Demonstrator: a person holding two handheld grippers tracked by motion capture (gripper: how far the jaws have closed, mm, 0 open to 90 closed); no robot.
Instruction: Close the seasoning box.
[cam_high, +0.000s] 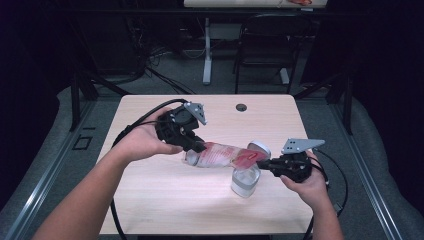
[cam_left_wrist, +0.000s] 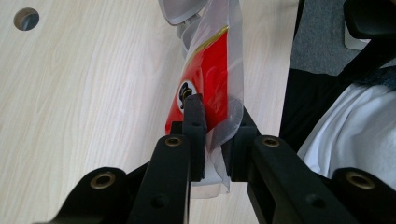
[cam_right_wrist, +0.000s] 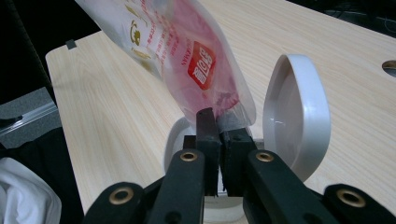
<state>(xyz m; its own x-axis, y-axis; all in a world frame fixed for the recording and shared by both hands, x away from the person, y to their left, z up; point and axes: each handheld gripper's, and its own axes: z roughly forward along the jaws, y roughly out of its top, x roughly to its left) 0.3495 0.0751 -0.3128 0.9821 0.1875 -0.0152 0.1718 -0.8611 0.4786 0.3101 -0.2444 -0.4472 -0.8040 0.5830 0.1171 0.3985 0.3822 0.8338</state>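
So both of the 2 grippers are clamped on the same thing here: a clear plastic pouch with red printing (cam_high: 227, 155), stretched out between them above the pale wooden table (cam_high: 165, 200). The left gripper (cam_high: 200, 146) pinches 1 end, the right gripper (cam_high: 264, 161) pinches the other end. The pouch hangs just over a clear glass jar (cam_high: 245, 182) with its white hinged lid (cam_right_wrist: 294, 116) flipped open, right below the right gripper's end.
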